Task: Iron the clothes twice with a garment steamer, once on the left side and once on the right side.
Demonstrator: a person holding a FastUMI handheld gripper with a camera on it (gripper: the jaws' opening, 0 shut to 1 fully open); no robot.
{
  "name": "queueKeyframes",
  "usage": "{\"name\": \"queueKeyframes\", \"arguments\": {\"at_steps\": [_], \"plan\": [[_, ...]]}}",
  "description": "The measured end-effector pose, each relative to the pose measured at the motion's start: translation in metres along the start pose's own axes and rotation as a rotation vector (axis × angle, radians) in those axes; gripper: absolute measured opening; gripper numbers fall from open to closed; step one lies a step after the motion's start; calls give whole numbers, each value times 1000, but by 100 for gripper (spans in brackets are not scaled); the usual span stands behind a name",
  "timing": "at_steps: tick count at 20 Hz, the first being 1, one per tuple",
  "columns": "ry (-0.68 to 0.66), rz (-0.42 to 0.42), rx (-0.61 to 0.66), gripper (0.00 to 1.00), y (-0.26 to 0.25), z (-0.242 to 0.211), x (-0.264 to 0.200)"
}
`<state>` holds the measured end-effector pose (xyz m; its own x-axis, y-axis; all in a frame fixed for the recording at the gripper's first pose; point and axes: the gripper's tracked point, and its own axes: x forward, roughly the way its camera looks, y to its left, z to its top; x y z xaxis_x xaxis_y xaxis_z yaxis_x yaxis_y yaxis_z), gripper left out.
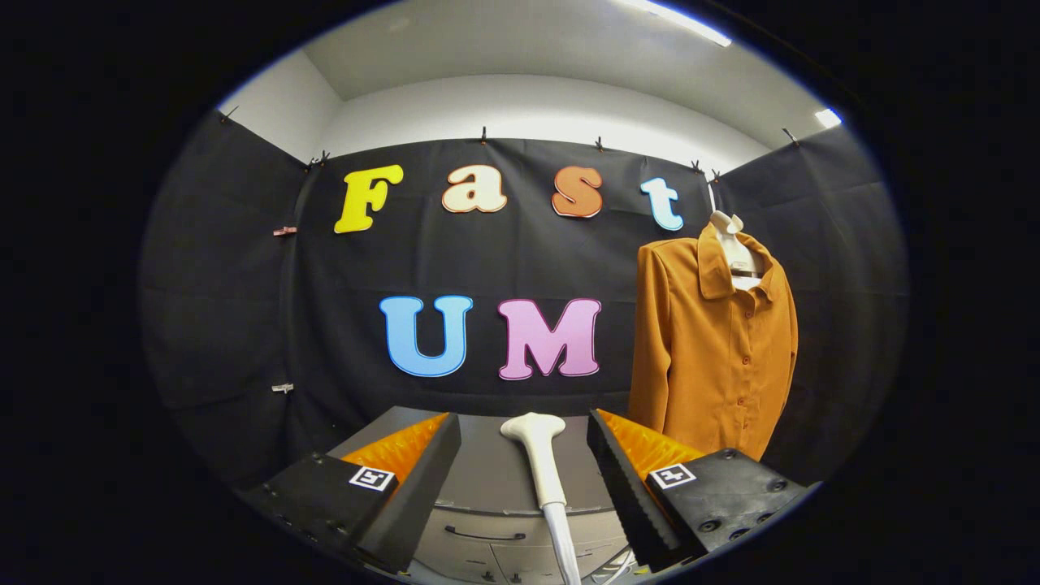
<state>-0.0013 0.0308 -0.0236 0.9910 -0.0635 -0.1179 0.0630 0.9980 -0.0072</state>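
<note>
your light comes from above: a ceiling strip light (678, 20) glares white far overhead, and a second bright patch (827, 118) burns out at the far right. the upper wall (528, 106) reads bright and even, while the black cloth (244, 325) soaks up light and goes dim at the left and right. the orange shirt (715, 349) is evenly lit with soft folds of shadow. fisheye bending curves straight lines hard toward the edges. the steamer (540, 459) is sharp, with a mild sheen. your tool (524, 479), fingers apart and touching nothing, looks slightly soft up close.
</note>
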Motion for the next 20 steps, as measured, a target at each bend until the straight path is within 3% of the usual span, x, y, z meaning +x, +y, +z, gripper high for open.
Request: {"name": "queueKeyframes", "arguments": {"at_steps": [6, 20], "plan": [[81, -11, -4, 98, -4, -24, 23], [366, 52, -5, 99, -27, -110, 139]]}}
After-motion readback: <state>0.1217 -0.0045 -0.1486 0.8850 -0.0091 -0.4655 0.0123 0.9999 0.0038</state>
